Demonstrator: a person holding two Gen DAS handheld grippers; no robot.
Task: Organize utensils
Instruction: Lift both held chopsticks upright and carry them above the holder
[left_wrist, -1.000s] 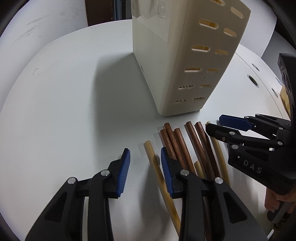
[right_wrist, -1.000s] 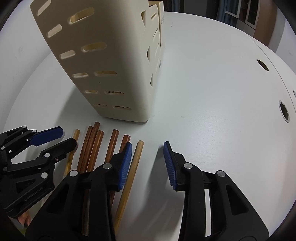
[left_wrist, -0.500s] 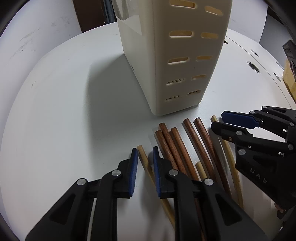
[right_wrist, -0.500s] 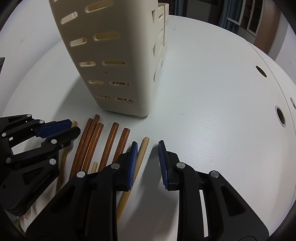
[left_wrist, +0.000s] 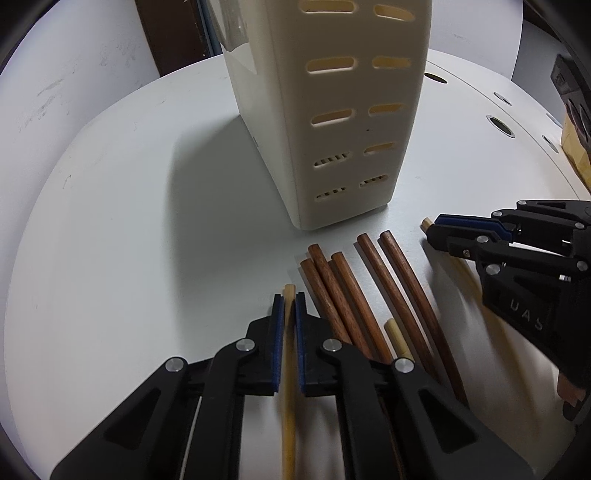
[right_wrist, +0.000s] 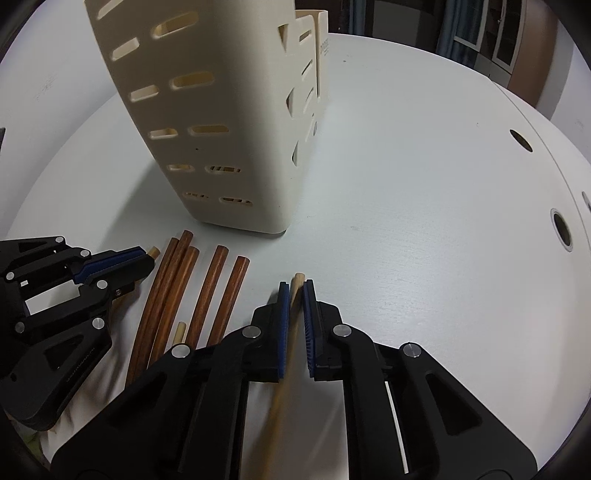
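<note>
A cream slotted utensil holder (left_wrist: 332, 122) stands upright on the white table; it also shows in the right wrist view (right_wrist: 221, 122). Several dark brown wooden sticks (left_wrist: 369, 288) lie side by side in front of it, seen also in the right wrist view (right_wrist: 192, 291). My left gripper (left_wrist: 290, 299) is shut on a pale bamboo stick (left_wrist: 289, 387) at the row's left end. My right gripper (right_wrist: 295, 288) is shut on another pale bamboo stick (right_wrist: 288, 354) at the row's right end. A short pale stick (left_wrist: 397, 341) lies among the brown ones.
The white round table (right_wrist: 424, 206) has cable holes (right_wrist: 561, 229) on the right side. A brown box edge (left_wrist: 576, 155) sits at the far right. A white wall and a dark doorway are behind the holder.
Both grippers have closed from open onto the pale bamboo sticks at each end of the row. Both moved closer to the holder.
</note>
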